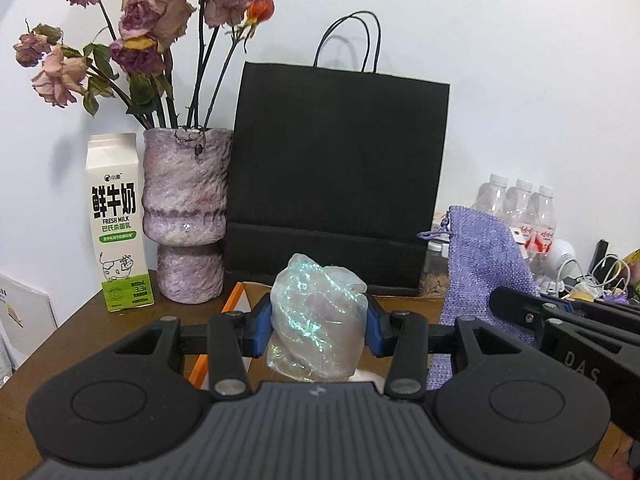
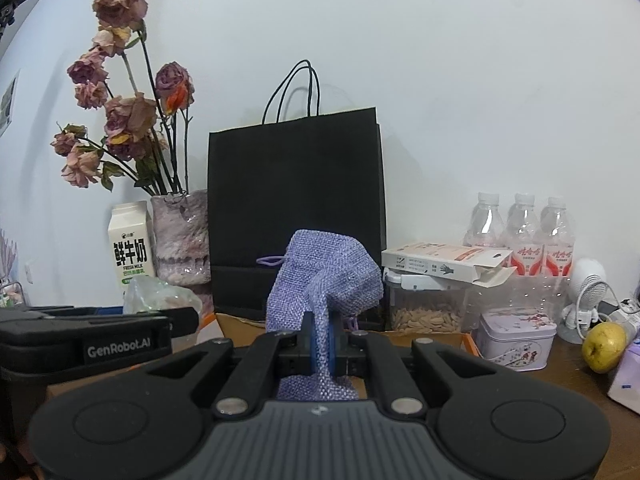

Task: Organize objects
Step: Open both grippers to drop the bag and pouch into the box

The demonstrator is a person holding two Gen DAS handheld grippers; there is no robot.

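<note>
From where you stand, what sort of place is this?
Probably a lived-in home room: a cluttered brown wooden table against a white wall, with dried pink roses in a mottled purple vase, a white-and-green fresh milk carton and clear plastic water bottles.

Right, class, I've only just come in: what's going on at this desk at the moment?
A person is tidying a cluttered desk with two handheld grippers. The left gripper is shut on a crumpled iridescent plastic wrapper, lifted above the wooden desk. The right gripper is shut on a purple woven drawstring pouch. Both are held up in front of the black paper bag standing against the wall, beside the vase of dried roses and milk carton.
</note>
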